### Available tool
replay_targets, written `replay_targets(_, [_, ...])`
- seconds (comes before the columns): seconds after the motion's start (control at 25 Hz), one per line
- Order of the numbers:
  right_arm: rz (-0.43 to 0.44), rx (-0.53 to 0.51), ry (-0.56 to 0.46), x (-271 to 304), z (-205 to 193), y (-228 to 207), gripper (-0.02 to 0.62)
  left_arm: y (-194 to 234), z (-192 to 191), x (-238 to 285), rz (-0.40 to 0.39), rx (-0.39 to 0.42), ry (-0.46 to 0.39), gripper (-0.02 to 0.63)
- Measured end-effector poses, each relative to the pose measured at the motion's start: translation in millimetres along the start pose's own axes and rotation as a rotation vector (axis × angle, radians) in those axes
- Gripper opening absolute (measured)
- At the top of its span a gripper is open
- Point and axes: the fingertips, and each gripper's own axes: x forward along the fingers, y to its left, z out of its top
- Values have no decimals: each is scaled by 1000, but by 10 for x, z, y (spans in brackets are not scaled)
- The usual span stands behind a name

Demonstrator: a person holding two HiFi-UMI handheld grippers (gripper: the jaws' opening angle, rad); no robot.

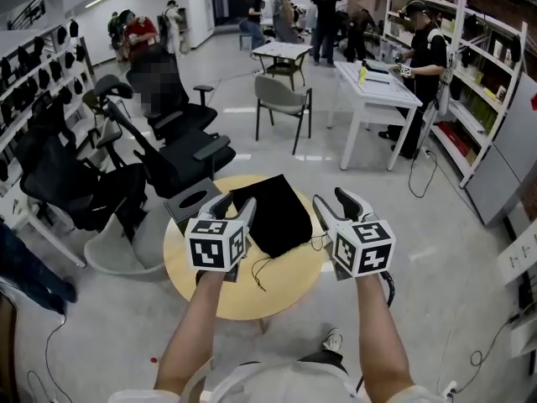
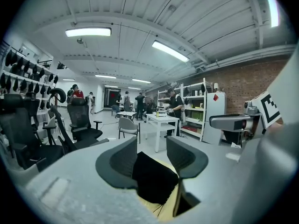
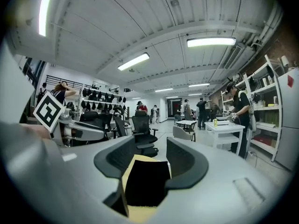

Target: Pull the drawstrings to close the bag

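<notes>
Head view. Bag (image 1: 273,212), black and flat, lies on a round table (image 1: 189,288), from the middle toward the far edge. Thin cords (image 1: 262,271) trail from its near edge toward the near edge of the table; one strand loops off at the bag's near right corner. The mouth looks not yet drawn. Left gripper (image 1: 235,206) hangs over the bag's left edge and right gripper (image 1: 336,204) just off its right edge. Both are above the cloth, not on it.

Left gripper view. Jaws stand wide with nothing between the pads. The bag (image 2: 156,178) shows beyond the gap, with a strip of table (image 2: 170,204) below it. A cord end is faint at the bag's near edge.

Right gripper view. Jaws are wide here too and empty. The bag (image 3: 145,183) fills the gap from beyond, with table (image 3: 140,213) under it. No cord can be made out.

Risks, as judged:
- The cords are thin and lie flat on the table, so a pad could close short of one or pinch cloth along with it. The mouth would then bunch instead of closing.
- Nothing holds the bag down. A pull on one side alone would likely drag the whole bag toward the table edge.
- The left-hand cords look tangled together, so one strand may be taken and the other left.
</notes>
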Motion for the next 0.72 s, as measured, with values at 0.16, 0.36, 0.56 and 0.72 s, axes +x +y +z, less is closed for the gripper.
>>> replay_targets(0.16, [54,-7,4,152,6,-244,218,-53,80,174,55,-17,-21,207])
replay_targets(0.36, [132,-20,12,344,76,-559,218,-150,179,380,136,-37,-28,207])
replay_targets(0.56, [216,-28,20,518,105,-797,219,-227,180,503,222,-61,-31,207])
replay_targets(0.72, [290,-40,38,637,67,-922,219,-261,150,556,304,-76,-22,207])
